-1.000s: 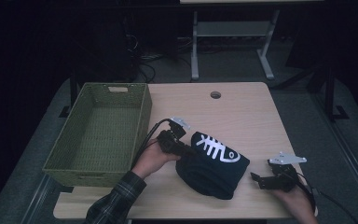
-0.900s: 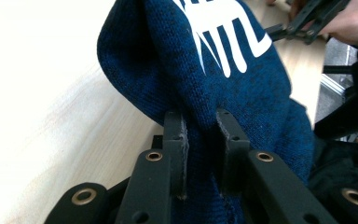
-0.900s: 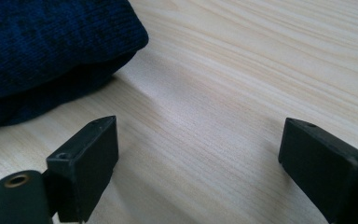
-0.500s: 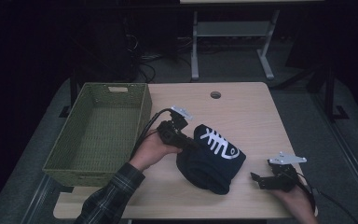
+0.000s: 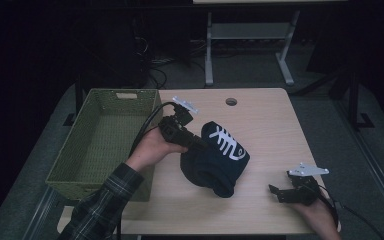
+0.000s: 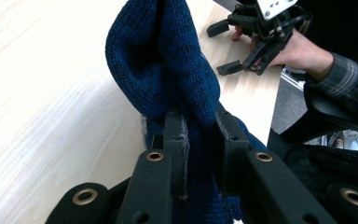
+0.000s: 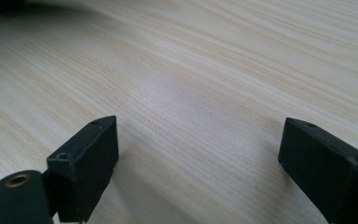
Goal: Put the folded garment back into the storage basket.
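The left gripper is pinching the dark blue knit hat and holds one side of it above the table, just beside the green basket. The hat is grasped, but I judge it must yet go into the basket. The right gripper rests spread, holding nothing

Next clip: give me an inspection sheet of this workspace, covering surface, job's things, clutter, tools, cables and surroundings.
Surface: pale wood table, round hole near the far edge.
Job's things: dark blue knit hat with white fish-bone print, partly lifted; green woven basket at the left, nothing in it.
Clutter: nothing seen.
Tools: left tool shut on the hat's fabric; right tool open, low over the table.
Cables: black cable trails from the left tool.
Surroundings: dark room, grey frame beyond, floor cables.
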Demonstrator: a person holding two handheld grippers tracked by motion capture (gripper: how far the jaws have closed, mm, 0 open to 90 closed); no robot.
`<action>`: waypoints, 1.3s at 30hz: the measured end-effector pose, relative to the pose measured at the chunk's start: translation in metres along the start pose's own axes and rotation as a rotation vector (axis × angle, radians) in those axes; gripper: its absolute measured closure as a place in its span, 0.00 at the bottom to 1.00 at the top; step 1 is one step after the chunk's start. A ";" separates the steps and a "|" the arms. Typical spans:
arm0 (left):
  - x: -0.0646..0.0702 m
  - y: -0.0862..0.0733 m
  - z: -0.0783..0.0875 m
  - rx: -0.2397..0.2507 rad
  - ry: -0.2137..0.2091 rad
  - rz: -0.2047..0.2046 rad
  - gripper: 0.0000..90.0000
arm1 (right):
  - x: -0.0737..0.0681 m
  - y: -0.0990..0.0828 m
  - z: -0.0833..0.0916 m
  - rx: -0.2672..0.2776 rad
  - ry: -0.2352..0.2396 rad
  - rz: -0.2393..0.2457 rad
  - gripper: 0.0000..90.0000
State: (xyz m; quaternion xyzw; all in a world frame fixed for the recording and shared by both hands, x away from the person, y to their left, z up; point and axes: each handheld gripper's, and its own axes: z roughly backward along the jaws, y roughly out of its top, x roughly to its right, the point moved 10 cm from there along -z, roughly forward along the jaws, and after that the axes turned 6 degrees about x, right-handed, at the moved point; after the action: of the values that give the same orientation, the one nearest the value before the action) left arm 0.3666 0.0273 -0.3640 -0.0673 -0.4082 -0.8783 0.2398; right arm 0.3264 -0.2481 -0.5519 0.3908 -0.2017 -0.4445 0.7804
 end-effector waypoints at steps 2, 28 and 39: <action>0.000 0.002 0.007 0.004 0.001 0.006 0.86 | 0.000 0.000 0.000 0.000 0.000 0.000 0.13; -0.009 0.015 0.092 0.044 0.037 0.062 0.86 | 0.000 0.000 0.000 0.000 0.000 0.000 0.13; -0.019 0.013 0.132 0.101 0.075 0.100 0.86 | 0.000 0.000 0.000 0.000 0.000 0.000 0.13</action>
State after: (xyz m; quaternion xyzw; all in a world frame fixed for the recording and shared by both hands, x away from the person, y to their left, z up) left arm 0.3796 0.1263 -0.2743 -0.0422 -0.4389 -0.8453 0.3016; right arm 0.3263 -0.2481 -0.5519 0.3907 -0.2017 -0.4445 0.7804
